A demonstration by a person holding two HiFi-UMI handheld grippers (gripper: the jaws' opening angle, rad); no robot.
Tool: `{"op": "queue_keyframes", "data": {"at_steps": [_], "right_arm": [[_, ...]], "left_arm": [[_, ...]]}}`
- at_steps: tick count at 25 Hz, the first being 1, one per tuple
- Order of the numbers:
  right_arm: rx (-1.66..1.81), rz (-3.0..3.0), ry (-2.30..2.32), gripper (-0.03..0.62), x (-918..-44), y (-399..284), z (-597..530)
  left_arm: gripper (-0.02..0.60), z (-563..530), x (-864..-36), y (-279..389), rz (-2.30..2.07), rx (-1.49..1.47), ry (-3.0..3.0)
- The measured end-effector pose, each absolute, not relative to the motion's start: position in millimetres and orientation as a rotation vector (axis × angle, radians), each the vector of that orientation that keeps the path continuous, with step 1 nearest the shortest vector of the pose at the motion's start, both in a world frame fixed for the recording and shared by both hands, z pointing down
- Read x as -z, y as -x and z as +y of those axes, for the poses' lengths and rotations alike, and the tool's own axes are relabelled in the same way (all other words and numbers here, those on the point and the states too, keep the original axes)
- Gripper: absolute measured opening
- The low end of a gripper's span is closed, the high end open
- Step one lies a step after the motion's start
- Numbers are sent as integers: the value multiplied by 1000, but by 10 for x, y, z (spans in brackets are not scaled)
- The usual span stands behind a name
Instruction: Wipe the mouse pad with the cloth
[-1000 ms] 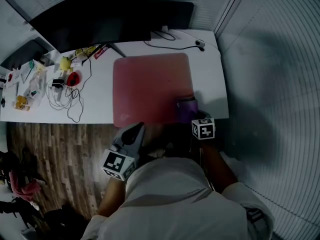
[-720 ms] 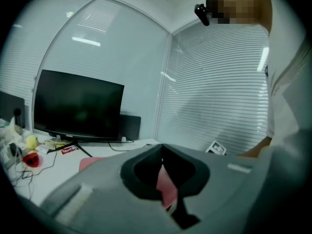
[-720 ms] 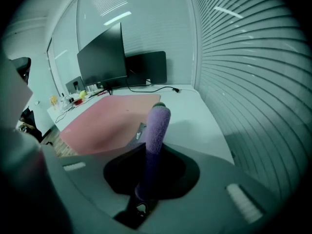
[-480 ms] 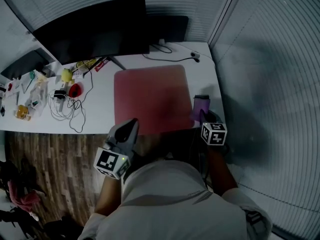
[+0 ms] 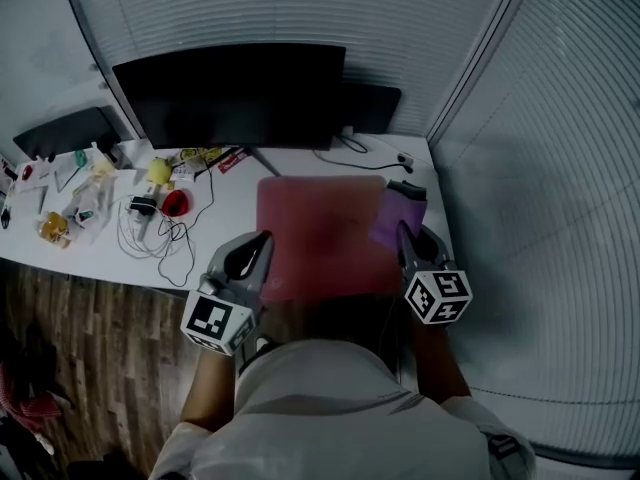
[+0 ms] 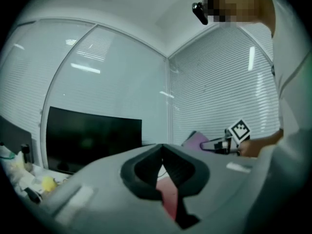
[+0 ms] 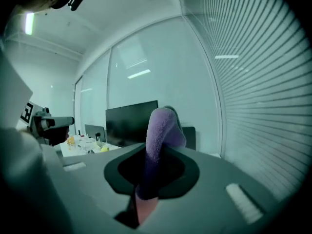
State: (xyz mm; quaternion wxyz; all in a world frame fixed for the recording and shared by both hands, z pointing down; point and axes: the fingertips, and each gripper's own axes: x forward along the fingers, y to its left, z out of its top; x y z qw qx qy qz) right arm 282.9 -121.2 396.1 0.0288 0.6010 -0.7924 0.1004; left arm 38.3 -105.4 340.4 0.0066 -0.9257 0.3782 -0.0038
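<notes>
The right gripper's (image 7: 150, 156) jaws are clenched on the purple cloth (image 7: 164, 125). A fold of it stands up out of the jaws and rounds over at the top. The left gripper's (image 6: 162, 151) jaws are shut tip to tip and grasp nothing; only a strip of the pink mouse pad (image 6: 169, 199) shows through the slit below the tips.

From above, both forearms reach forward from the person's body. The left gripper (image 5: 264, 238) hangs over the mouse pad's (image 5: 318, 230) near left corner and the right gripper (image 5: 403, 231) is just off its right edge. Both point away from the person, roughly side by side, with the pad between them. Each carries its marker cube on the end nearest the person.

The cloth (image 5: 400, 211) spreads ahead of the right jaws, over the pad's right edge and towards its far right corner. The views do not settle whether it touches the pad. The pad itself lies flat on the white tabletop (image 5: 226, 206), its near edge at the tabletop's near edge.

There is one cloth, one mouse pad and two grippers. One dark monitor (image 5: 232, 93) stands beyond the pad's far edge, and a tangle of cables (image 5: 152, 234) lies to the pad's left.
</notes>
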Motion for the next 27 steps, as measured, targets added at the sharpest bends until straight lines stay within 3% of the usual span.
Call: {"op": "queue_keyframes", "data": {"at_steps": [10,27], "right_arm": [[-137,-2529,-1774,46,-3515,-2087,-1177],[-177,-2497,-1741,46,-3668,-2187,-1154]], "left_arm": [[2,-1097,-3303,194,1234,-32,2864],[2,-1127,-3339,5,1191,-43,2888]]}}
